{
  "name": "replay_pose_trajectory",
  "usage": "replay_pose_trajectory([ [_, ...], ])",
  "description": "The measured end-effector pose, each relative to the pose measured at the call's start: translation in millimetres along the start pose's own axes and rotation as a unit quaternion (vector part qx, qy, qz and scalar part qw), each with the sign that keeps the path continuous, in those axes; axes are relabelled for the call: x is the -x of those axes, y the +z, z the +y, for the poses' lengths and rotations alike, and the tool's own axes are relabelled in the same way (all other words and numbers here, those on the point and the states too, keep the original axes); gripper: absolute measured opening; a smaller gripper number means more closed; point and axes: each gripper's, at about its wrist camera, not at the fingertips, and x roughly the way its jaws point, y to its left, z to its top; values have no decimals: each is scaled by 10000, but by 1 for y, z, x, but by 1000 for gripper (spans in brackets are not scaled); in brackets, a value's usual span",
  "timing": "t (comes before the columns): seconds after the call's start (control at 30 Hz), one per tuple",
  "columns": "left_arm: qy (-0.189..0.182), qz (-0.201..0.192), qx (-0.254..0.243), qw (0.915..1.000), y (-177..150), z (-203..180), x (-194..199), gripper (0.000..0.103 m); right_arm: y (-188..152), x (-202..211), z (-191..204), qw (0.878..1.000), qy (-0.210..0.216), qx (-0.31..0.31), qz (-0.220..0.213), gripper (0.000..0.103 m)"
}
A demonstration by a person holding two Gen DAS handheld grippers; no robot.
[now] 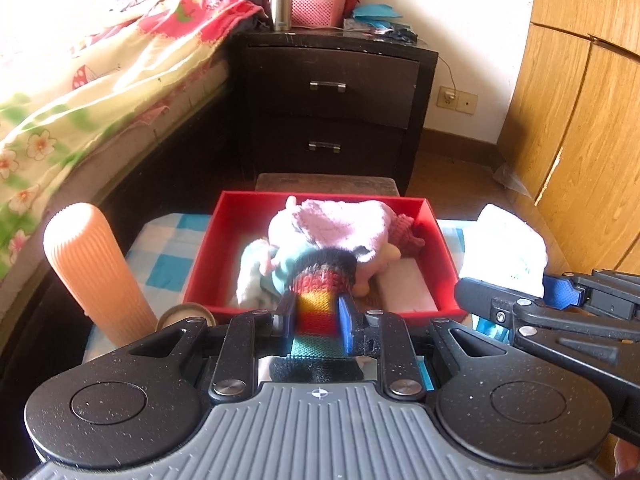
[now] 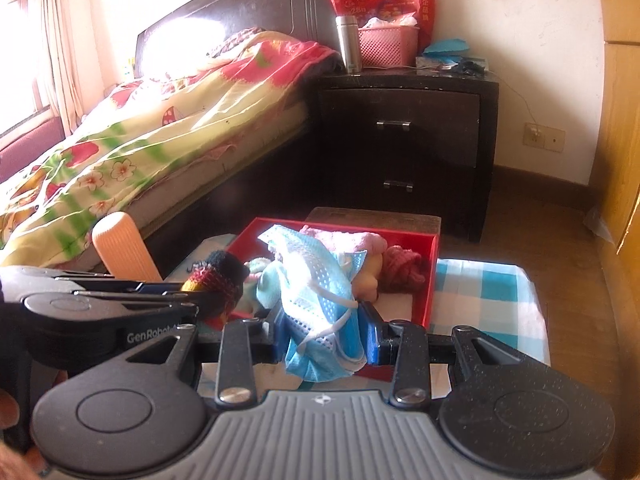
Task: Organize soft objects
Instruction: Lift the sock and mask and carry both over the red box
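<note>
Left wrist view: left gripper (image 1: 314, 316) clamps a striped knit sock (image 1: 318, 300), black cuff reaching over the red box's (image 1: 438, 236) near rim. A white cloth (image 1: 508, 244) lies right of the box — the right wrist view does not show it. Right wrist view: right gripper (image 2: 326, 334) pinches blue masks (image 2: 316, 308), bunched between the pads, above the box's near edge. "GenRobot" is partly legible on the left gripper — bag print behind the pink basket (image 2: 386, 46) too small to read.
</note>
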Motion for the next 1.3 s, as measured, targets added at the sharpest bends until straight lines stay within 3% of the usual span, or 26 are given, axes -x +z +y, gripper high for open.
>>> replay_pose_trajectory([
  [0.3,98,-28,192,9998,20,9,-21,19,11,-26,-13,9998,-194,-91,-25,14],
  [0.4,70,289,139,9995,13,10,-31,18,12,-34,-22,9994,-262,-221,11,14],
  [0.47,-179,737,86,9971,-5,10,-31,26,12,-38,-28,9992,-260,-291,73,14],
  [0.5,-382,960,64,9946,-19,8,-28,41,11,-38,-30,9991,-268,-301,106,14],
  [0.57,-780,1284,-273,9883,-42,-6,-28,54,7,-37,-34,9990,-313,-292,135,14],
  [0.67,-941,1657,-982,9767,-73,-35,-40,56,1,-34,-39,9986,-374,-328,204,14],
  [0.77,-1091,1996,-1813,9568,-96,-62,-58,59,-2,-27,-42,9984,-387,-349,221,14],
  [0.87,-808,2083,-2313,9469,-110,-75,-76,69,-2,-24,-40,9987,-355,-297,228,14],
  [0.93,-890,2091,-2015,9527,-109,-71,-81,56,-1,-25,-39,9988,-322,-283,231,14],
  [0.97,-1043,2172,-1826,9532,-107,-69,-80,35,-1,-26,-39,9989,-304,-266,238,14],
  [1.03,-1004,2192,-1768,9543,-105,-71,-77,19,-1,-28,-40,9989,-290,-278,253,14],
  [1.17,-1203,2118,-1524,9578,-94,-66,-67,15,-1,-28,-41,9989,-265,-297,266,14],
  [1.3,-1206,1570,-1077,9743,-62,-51,-44,15,0,-23,-39,9990,-272,-301,192,14],
])
